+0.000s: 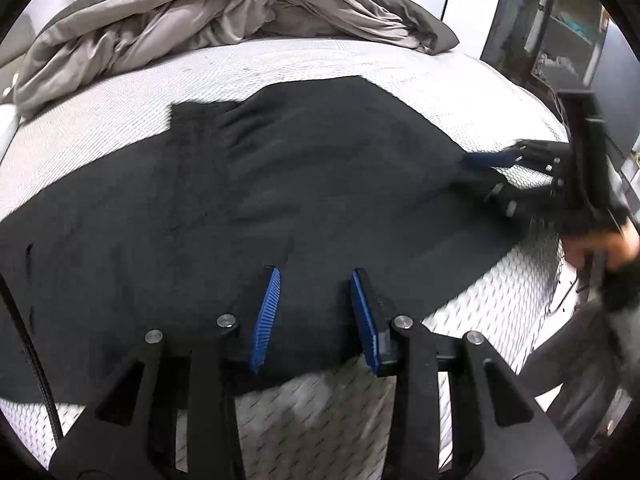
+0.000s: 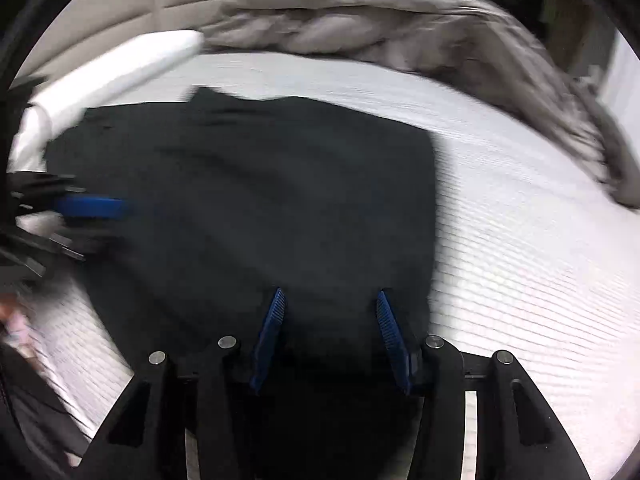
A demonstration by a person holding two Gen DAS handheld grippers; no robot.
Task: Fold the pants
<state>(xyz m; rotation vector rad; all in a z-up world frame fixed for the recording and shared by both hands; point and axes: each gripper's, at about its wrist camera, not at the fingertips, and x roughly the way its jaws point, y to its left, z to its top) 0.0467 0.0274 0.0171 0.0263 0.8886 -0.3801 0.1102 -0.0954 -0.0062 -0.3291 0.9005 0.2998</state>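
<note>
Bedroom, bed takes up pretty much the whole shot

White textured mattress (image 1: pixel 120 120) fills the middle, a rumpled taupe comforter (image 1: pixel 208 12) is bunched along the top, dark shelving (image 1: pixel 560 32) sits upper right, and a padded beige headboard (image 2: pixel 132 8) shows upper left in the right view.

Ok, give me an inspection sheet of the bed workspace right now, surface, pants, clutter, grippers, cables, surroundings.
Surface: mattress, white textured cover.
Job's things: black pants spread flat across the mattress.
Clutter: grey duvet bunched at the far end; white roll at the mattress edge.
Grippers: left gripper open, fingers over the pants' near edge; right gripper open, over the pants.
Cables: black cable beside the left gripper.
Surroundings: shelving beyond the bed, blurred.
</note>
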